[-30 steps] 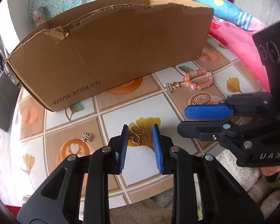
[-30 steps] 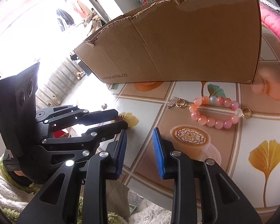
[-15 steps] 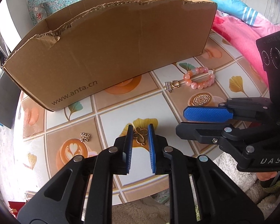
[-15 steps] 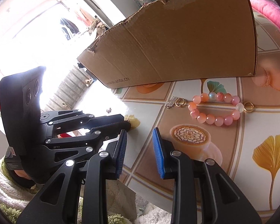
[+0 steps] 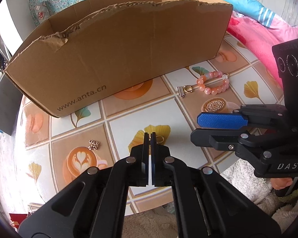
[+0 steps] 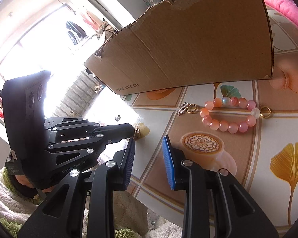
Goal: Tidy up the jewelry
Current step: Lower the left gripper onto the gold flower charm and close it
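My left gripper [image 5: 150,136] is shut on a small gold butterfly-shaped charm [image 5: 159,138] at the table's near middle; the charm also shows at the left gripper's tips in the right wrist view [image 6: 137,132]. My right gripper [image 6: 149,148] is open and empty, low over the table to the right of it. A pink bead bracelet [image 5: 214,84] [image 6: 228,117] lies in front of the cardboard box [image 5: 119,59] [image 6: 188,49], with a gold ring [image 5: 187,88] and a small silver piece [image 5: 180,91] beside it. A small gold trinket [image 5: 93,144] lies at the left.
The table [image 5: 129,109] carries a tiled cloth with coffee and leaf prints. Pink and blue bedding [image 5: 258,29] lies at the right. A fluffy rug [image 6: 129,208] lies below the table's near edge. A second gold ring [image 6: 265,112] lies at the bracelet's right end.
My left gripper has closed from open onto the gold charm. The right gripper has stayed open and has hardly moved.
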